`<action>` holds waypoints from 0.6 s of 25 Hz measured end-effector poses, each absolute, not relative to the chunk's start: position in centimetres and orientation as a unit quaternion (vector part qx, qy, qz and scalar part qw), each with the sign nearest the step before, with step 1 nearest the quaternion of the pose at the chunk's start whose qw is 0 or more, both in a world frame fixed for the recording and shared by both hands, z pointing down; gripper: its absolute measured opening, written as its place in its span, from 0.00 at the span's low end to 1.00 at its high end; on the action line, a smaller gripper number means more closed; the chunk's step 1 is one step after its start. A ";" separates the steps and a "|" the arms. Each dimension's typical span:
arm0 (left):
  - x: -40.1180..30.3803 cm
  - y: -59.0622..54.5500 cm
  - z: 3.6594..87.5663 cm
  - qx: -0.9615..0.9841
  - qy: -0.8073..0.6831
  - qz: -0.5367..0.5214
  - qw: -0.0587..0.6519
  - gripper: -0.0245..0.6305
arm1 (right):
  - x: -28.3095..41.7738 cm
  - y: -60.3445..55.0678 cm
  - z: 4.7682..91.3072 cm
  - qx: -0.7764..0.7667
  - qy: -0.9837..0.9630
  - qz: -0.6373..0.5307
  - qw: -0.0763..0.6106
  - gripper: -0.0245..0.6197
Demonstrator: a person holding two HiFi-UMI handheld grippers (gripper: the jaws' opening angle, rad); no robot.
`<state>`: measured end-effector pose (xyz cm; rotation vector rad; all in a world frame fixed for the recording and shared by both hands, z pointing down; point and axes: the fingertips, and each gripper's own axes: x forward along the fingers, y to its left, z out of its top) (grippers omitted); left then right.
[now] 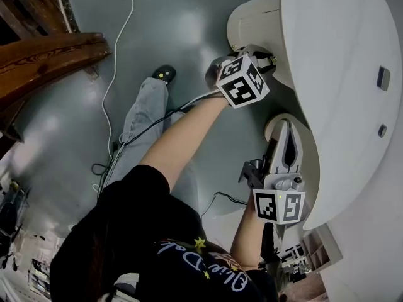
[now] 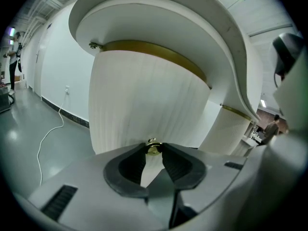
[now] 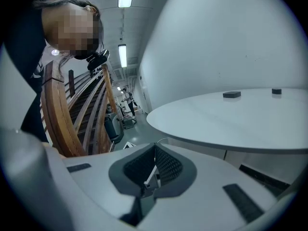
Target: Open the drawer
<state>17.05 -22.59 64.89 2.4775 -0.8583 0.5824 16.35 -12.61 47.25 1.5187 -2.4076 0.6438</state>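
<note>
The drawer front (image 2: 144,100) is a white, ribbed, curved panel under a white counter with a brass band. A small brass knob (image 2: 153,148) sits low on it. My left gripper (image 2: 153,150) is shut on this knob, with both dark pads pressing its sides. In the head view the left gripper (image 1: 257,54) reaches toward the round white pedestal (image 1: 252,14). My right gripper (image 1: 287,137) hangs beside the counter's lower edge, apart from the drawer. In its own view the right gripper (image 3: 154,147) is shut with nothing between the pads.
A white curved tabletop (image 1: 334,55) with two small dark fittings (image 1: 383,78) fills the right side. A wooden stair rail (image 1: 44,52) stands at the left. A white cable (image 1: 119,36) lies on the grey floor, and the person's leg (image 1: 148,106) stands below the left arm.
</note>
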 end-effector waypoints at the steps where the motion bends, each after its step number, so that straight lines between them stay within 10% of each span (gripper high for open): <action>1: 17.0 -22.5 64.9 0.899 -0.311 0.212 0.225 0.20 | 16.3 -12.6 47.2 0.517 -0.820 0.219 0.110 0.04; 15: 16.0 -21.1 64.8 0.894 -0.317 0.219 0.228 0.20 | 16.8 -11.8 46.7 0.523 -0.818 0.216 0.102 0.04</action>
